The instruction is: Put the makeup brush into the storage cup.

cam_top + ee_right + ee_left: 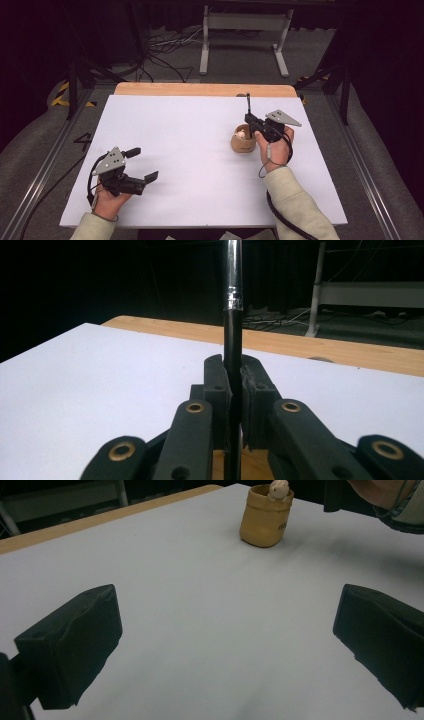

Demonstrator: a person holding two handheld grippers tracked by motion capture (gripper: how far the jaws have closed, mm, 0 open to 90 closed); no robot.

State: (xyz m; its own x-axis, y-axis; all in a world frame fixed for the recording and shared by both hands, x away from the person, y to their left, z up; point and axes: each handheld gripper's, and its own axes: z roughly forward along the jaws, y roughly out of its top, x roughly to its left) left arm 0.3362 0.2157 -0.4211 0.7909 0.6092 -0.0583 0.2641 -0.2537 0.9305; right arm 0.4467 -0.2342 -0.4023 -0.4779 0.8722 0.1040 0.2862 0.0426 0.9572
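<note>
Right gripper (253,121) clamped on upright pen (232,340), poised directly above tan holder (243,140) near table's (165,125) right-centre. Keep pen vertical, lower straight into mouth, avoid rim. Left gripper (141,163) idle at near-left, jaws spread, nothing between them.

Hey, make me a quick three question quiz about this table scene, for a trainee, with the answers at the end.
1. True or false: the right gripper is shut on the black rod.
2. The left gripper is: A open with nothing between its jaws, B clamping the tan cup, C holding a cloth.
3. What pale thing pokes out of the tan cup?

Key: 1 true. 2 A. 3 a small figure, too small to identify further.
</note>
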